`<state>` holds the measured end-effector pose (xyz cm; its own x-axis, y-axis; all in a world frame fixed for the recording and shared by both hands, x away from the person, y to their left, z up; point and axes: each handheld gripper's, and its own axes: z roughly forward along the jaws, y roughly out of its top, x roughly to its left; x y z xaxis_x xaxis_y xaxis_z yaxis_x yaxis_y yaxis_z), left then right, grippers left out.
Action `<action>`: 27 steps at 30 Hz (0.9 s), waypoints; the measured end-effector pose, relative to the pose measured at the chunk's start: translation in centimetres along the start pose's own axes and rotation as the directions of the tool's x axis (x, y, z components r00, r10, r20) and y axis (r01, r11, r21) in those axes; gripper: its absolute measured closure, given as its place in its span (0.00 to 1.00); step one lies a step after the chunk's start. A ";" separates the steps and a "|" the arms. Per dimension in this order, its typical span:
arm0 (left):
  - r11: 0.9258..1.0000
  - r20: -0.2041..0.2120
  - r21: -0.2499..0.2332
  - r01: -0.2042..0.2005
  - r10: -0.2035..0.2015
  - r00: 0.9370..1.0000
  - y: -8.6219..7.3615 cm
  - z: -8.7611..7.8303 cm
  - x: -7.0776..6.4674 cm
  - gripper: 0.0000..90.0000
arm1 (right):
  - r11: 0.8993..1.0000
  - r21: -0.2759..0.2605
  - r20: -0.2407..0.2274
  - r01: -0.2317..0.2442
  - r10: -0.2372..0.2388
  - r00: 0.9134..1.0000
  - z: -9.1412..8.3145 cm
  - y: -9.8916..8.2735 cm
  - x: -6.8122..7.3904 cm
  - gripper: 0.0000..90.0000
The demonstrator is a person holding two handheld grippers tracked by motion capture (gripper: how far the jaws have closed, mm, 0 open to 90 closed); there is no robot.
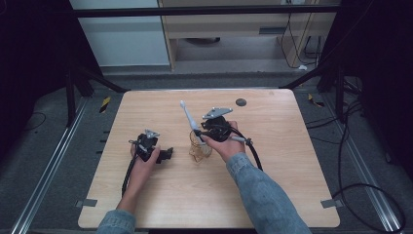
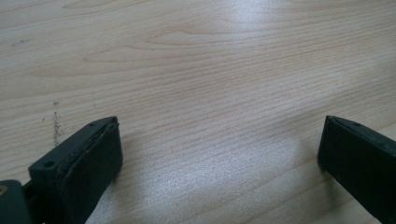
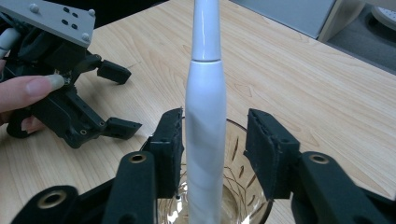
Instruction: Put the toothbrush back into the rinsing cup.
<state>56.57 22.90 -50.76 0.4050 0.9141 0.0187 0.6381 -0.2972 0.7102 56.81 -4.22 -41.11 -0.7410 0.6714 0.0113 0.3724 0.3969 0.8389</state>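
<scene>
A white plastic electric toothbrush (image 3: 205,116) is being stood in a clear patterned glass cup (image 3: 233,196), near the middle of the light wooden table (image 1: 272,190). In the high view the toothbrush (image 1: 189,119) is leaning up and away toward the far left out of the cup (image 1: 199,148). The right gripper (image 3: 212,144) is being held over the cup rim with the toothbrush handle between its jaws; the left pad (image 3: 170,147) is seen touching or nearly touching the handle, the right pad (image 3: 264,149) is standing clear with a gap, so the handle is not being clamped. The left gripper (image 2: 219,149) is being rested low on the bare table left of the cup, jaws spread wide, nothing between them. In the high view the left gripper (image 1: 168,153) is sitting just beside the cup, apart from it.
</scene>
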 end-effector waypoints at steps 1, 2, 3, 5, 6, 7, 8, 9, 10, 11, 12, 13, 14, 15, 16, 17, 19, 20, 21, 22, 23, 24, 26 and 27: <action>1.000 0.000 0.000 0.000 0.000 1.000 0.0 0.0 0.0 0.00 | 1.000 -0.004 0.002 -0.002 0.002 1.000 0.0 0.0 0.0 0.59; 1.000 0.000 0.000 0.000 0.000 1.000 0.0 0.0 0.0 0.00 | 1.000 -0.004 0.002 -0.002 0.002 1.000 0.0 0.0 0.0 0.59; 1.000 0.000 0.000 0.000 0.000 1.000 0.0 0.0 0.0 0.00 | 1.000 -0.007 0.005 -0.002 0.002 1.000 -0.1 0.1 0.0 0.58; 1.000 0.000 0.000 0.000 0.000 1.000 0.0 0.0 0.0 0.00 | 1.000 -0.011 0.009 -0.007 0.007 1.000 -0.1 0.1 0.0 0.54; 1.000 0.000 0.000 0.000 0.000 1.000 0.0 0.0 0.0 0.00 | 1.000 -0.012 0.010 -0.007 0.007 1.000 -0.2 0.2 0.0 0.52; 1.000 0.000 0.000 0.000 0.000 1.000 0.0 0.0 0.0 0.00 | 1.000 -0.012 0.009 -0.012 0.012 1.000 -0.2 0.2 0.0 0.50; 1.000 0.000 0.000 0.000 0.000 1.000 0.0 0.0 0.0 0.00 | 1.000 -0.012 0.009 -0.012 0.012 1.000 -0.2 0.2 0.0 0.50; 1.000 0.000 0.000 0.000 0.000 1.000 0.0 0.0 0.0 0.00 | 1.000 -0.011 0.004 -0.018 0.018 1.000 -0.2 0.2 0.1 0.47; 1.000 0.000 0.000 0.000 0.000 1.000 0.0 0.0 0.0 0.00 | 1.000 -0.011 0.004 -0.018 0.018 1.000 -0.2 0.2 0.1 0.47; 1.000 0.000 0.000 0.000 0.000 1.000 0.0 0.0 0.0 0.00 | 1.000 -0.010 0.005 -0.017 0.017 1.000 -0.2 0.2 0.1 0.46; 1.000 0.000 0.000 0.000 0.000 1.000 0.0 0.0 0.0 0.00 | 1.000 -0.010 0.007 -0.018 0.018 1.000 -0.2 0.3 0.2 0.45; 1.000 0.000 0.000 0.000 0.000 1.000 0.0 0.0 0.0 0.00 | 1.000 -0.011 0.008 -0.017 0.017 1.000 -0.2 0.3 0.2 0.44; 1.000 0.000 0.000 0.000 0.000 1.000 0.0 0.0 0.0 0.00 | 1.000 -0.011 0.010 -0.017 0.017 1.000 -0.3 0.3 0.2 0.42; 1.000 0.000 0.000 0.000 0.000 1.000 0.0 0.0 0.0 0.00 | 1.000 -0.010 0.012 -0.018 0.018 1.000 -0.3 0.4 0.2 0.41; 1.000 0.000 0.000 0.000 0.000 1.000 0.0 0.0 0.0 0.00 | 1.000 -0.010 0.012 -0.018 0.018 1.000 -0.3 0.4 0.2 0.41; 1.000 0.000 0.000 0.000 0.000 1.000 0.0 0.0 0.0 0.00 | 1.000 -0.008 0.009 -0.023 0.023 1.000 -0.4 0.4 0.2 0.40; 1.000 0.000 0.000 0.000 0.000 1.000 0.0 0.0 0.0 0.00 | 1.000 -0.005 0.010 -0.018 0.018 1.000 -0.4 0.4 0.2 0.39; 1.000 0.000 0.000 0.000 0.000 1.000 0.0 0.0 0.0 0.00 | 1.000 -0.005 0.010 -0.018 0.018 1.000 -0.4 0.4 0.2 0.39; 1.000 0.000 0.000 0.000 0.000 1.000 0.0 0.0 0.0 0.00 | 1.000 -0.001 0.010 -0.019 0.019 1.000 -0.5 0.4 0.3 0.36; 1.000 0.000 0.000 0.000 0.000 1.000 0.0 0.0 0.0 0.00 | 1.000 0.000 0.010 -0.018 0.018 1.000 -0.5 0.4 0.3 0.35; 1.000 0.000 0.000 0.000 0.000 1.000 0.0 0.0 0.0 0.00 | 1.000 0.000 0.009 -0.019 0.019 1.000 -0.5 0.4 0.3 0.34; 1.000 0.000 0.000 0.000 0.000 1.000 0.0 0.0 0.0 0.00 | 1.000 0.000 0.009 -0.019 0.019 1.000 -0.5 0.4 0.3 0.34; 1.000 0.000 0.000 0.000 0.000 1.000 0.0 0.0 0.0 0.00 | 1.000 -0.001 0.007 -0.019 0.019 1.000 -0.6 0.5 0.4 0.32; 1.000 0.000 0.000 0.000 0.000 1.000 0.0 0.0 0.0 0.00 | 1.000 0.000 0.004 -0.019 0.019 1.000 -0.6 0.5 0.4 0.30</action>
<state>56.57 22.90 -50.76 0.4048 0.9142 0.0189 0.6380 -0.2972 0.7104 56.37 -4.14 -40.35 -0.7316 0.6812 0.0257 0.3870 0.3840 0.8383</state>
